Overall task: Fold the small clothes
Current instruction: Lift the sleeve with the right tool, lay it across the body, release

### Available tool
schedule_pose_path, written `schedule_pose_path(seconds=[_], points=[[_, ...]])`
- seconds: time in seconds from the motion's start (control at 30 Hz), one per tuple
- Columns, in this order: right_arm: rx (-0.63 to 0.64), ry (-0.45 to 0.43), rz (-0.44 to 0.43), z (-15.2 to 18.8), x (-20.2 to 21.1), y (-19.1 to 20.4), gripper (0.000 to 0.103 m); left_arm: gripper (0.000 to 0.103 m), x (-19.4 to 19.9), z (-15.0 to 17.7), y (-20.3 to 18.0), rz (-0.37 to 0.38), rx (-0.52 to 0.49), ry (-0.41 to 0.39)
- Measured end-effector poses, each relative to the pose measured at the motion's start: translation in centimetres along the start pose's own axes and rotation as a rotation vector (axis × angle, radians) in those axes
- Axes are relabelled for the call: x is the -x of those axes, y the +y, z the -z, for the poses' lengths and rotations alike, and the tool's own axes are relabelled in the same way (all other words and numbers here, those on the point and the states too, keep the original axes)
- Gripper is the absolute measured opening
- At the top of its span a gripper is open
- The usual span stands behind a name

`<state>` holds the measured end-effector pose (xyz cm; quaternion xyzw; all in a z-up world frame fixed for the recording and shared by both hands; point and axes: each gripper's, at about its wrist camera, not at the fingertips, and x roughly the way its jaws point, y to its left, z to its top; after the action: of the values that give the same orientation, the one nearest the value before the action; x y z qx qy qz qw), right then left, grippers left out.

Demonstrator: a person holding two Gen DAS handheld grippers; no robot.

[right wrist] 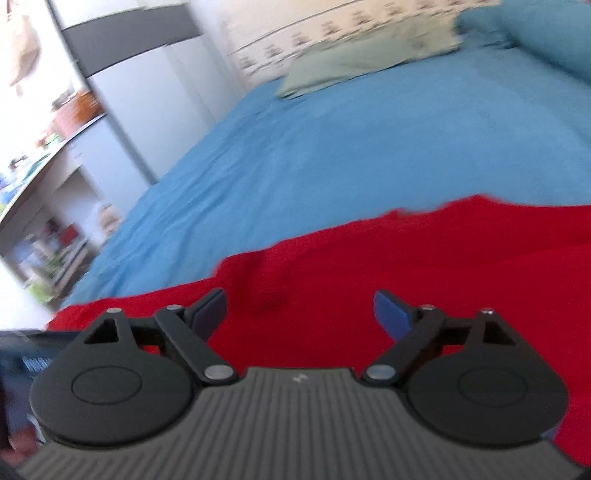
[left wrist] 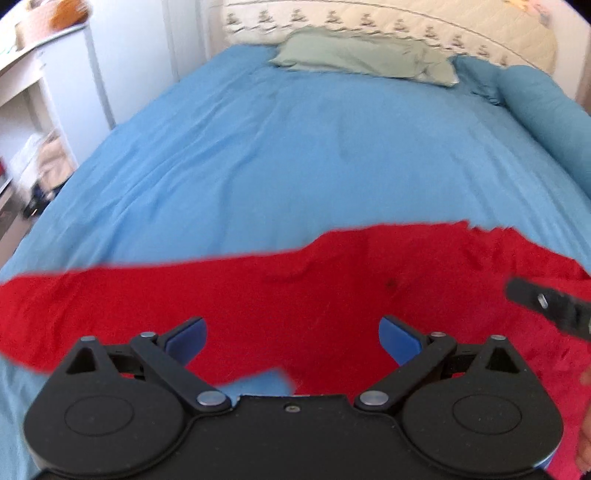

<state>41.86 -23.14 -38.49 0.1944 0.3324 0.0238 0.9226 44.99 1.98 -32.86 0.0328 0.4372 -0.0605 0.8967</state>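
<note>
You are holding the left gripper (left wrist: 291,339) over a red garment (left wrist: 332,288) that is lying on the blue bedsheet (left wrist: 295,147). Its jaws are standing wide apart, gripping nothing, with the blue pads (left wrist: 400,338) above the cloth. The garment is stretching across the lower half of the left wrist view, from the left edge to the right edge, and a small patch of sheet is showing through just below the left finger.

You are also keeping the right gripper (right wrist: 299,314) spread fully, with nothing between its fingers; the red cloth is filling the lower right of its view. A dark tip of that gripper is showing at the right edge of the left wrist view.

A pale green pillow (left wrist: 365,59) is lying at the top centre, against a cream headboard (left wrist: 406,22). White shelves (left wrist: 33,122) are standing at the upper left.
</note>
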Motion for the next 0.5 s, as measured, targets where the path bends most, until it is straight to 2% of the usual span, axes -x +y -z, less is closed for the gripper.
schedule_pose_path(seconds=[0.07, 0.17, 0.3, 0.4, 0.5], points=[[0.019, -0.001, 0.104, -0.3, 0.9, -2.3, 0.103, 0.103, -1.3, -1.3, -1.9, 0.012, -0.036, -0.004], [0.014, 0.006, 0.18, -0.1, 2.3, -5.2, 0.103, 0.103, -4.3, -2.4, -5.2, 0.028, -0.072, -0.01], [0.032, 0.015, 0.263, 0.7, 3.1, -7.5, 0.103, 0.103, -9.1, -2.3, -8.2, -0.07, -0.13, 0.071], [0.046, 0.022, 0.308, 1.2, 3.4, -8.5, 0.103, 0.103, -10.7, -1.7, -7.8, -0.139, -0.128, 0.123], [0.02, -0.004, 0.344, 1.7, 4.3, -9.5, 0.103, 0.103, -10.8, -1.2, -6.2, -0.119, -0.101, 0.126]])
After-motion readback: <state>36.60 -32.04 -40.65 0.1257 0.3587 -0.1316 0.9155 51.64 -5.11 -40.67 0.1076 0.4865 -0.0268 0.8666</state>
